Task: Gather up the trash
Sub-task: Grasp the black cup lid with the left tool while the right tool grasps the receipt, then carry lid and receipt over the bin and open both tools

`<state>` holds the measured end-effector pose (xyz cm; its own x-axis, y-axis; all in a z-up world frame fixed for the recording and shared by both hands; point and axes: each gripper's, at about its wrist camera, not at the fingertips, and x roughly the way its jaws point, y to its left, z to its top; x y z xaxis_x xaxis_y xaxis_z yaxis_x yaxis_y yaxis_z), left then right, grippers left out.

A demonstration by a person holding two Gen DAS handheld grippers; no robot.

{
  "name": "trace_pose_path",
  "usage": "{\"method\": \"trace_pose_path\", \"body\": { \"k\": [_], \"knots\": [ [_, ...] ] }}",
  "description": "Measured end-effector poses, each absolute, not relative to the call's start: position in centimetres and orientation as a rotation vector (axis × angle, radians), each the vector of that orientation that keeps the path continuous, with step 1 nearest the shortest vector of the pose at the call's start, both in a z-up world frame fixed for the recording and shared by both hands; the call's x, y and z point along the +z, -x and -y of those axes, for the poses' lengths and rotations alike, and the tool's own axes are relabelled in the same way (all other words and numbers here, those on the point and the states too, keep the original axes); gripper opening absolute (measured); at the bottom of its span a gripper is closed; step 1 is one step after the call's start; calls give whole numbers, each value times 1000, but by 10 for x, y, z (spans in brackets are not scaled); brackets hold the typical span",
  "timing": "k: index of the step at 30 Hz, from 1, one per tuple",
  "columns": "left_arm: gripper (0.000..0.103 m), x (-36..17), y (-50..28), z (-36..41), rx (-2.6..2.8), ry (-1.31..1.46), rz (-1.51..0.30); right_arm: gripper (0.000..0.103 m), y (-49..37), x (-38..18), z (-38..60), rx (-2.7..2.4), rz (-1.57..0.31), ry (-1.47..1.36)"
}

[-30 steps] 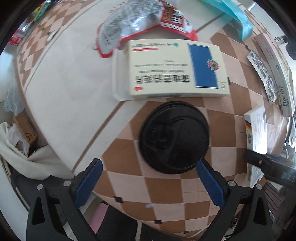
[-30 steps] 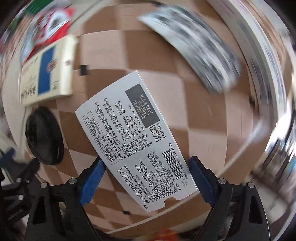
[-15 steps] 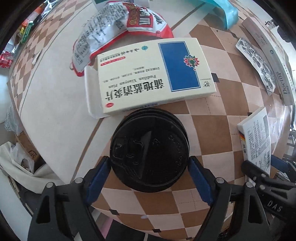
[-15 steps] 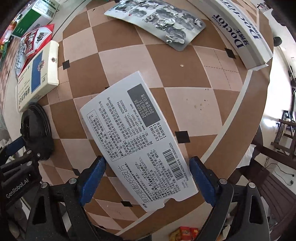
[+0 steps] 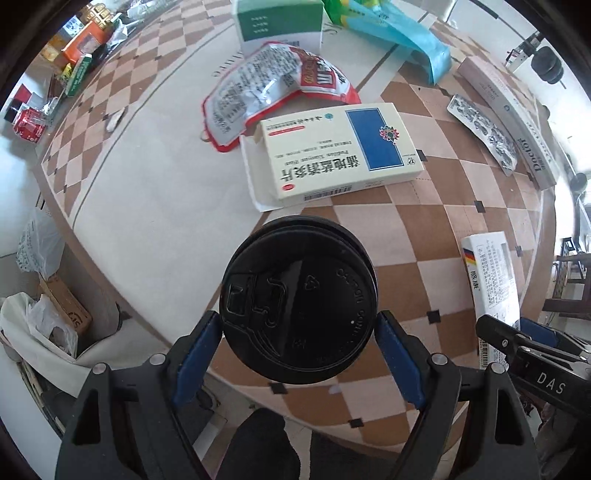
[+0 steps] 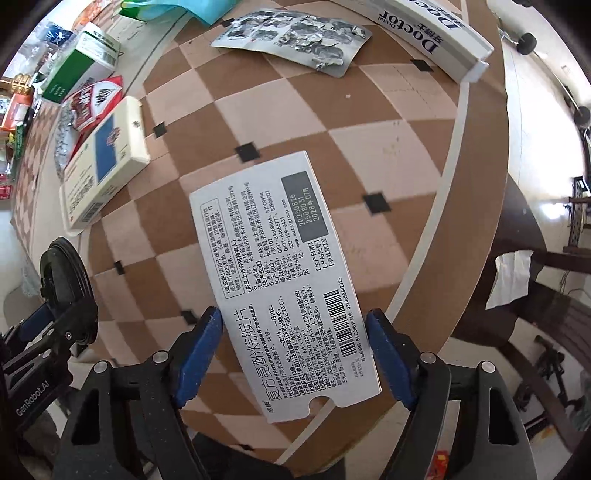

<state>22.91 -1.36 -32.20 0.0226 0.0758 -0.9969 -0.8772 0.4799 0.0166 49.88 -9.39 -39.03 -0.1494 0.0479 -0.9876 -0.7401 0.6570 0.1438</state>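
The left claw (image 5: 299,350) clenched the black cup lid (image 5: 299,306); the right claw (image 6: 293,354) grasped the white medicine box (image 6: 280,280). Both grips needed holding firm beyond the desk (image 5: 147,221) edge.

"Doctor" on long box (image 6: 424,26); "20250826" on white medicine box (image 6: 280,280); "GenRobot.AI" on left gripper (image 6: 40,321)

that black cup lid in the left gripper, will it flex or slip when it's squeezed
The black cup lid looks like thin moulded plastic, so it will probably flex if squeezed hard. The left gripper holds it only by its round rim, between the blue fingers, so it could pivot or pop out. Its glossy surface suggests it may be a bit slippery. It is likely very light.
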Motion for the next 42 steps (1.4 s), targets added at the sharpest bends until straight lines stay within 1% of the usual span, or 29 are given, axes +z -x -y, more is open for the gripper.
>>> {"method": "trace_pose_path", "body": {
  "k": [6, 7, 10, 14, 18, 22, 24, 26, 29, 33, 35, 37, 38, 42],
  "knots": [
    [83, -305, -166, 34, 822, 769, -1287, 79, -452, -367, 135, 764, -1589, 472],
    [83, -308, -146, 37, 817, 771, -1278, 79, -440, -364, 143, 756, -1583, 455],
    [83, -317, -119, 35, 798, 782, -1268, 78, -398, -368, 163, 721, -1562, 447],
    [83, -335, -80, 27, 773, 796, -1259, 78, -357, -377, 185, 668, -1570, 355],
    [83, -353, -43, 28, 754, 883, -1252, 78, -312, -363, 208, 707, -1554, 281],
    [83, -394, -16, 30, 729, 980, -1275, 78, -220, -372, 229, 742, -1630, 231],
    [83, -425, -9, 30, 711, 1022, -1299, 77, -192, -393, 248, 742, -1668, 242],
    [83, -464, -5, 30, 692, 1061, -1331, 77, -165, -427, 255, 734, -1706, 261],
    [83, -531, 0, 30, 648, 1110, -1389, 77, -145, -490, 264, 697, -1794, 345],
    [84, -615, -8, 33, 598, 1088, -1482, 77, -135, -582, 262, 632, -1806, 415],
    [84, -652, -15, 36, 568, 1081, -1516, 77, -141, -622, 280, 613, -1815, 442],
    [84, -683, -19, 38, 520, 1104, -1534, 77, -145, -670, 261, 610, -1833, 454],
    [86, -697, -22, 39, 502, 1114, -1547, 77, -144, -692, 252, 602, -1833, 464],
    [87, -736, -27, 41, 462, 1126, -1579, 76, -160, -752, 247, 598, -1859, 474]
  ]
}}
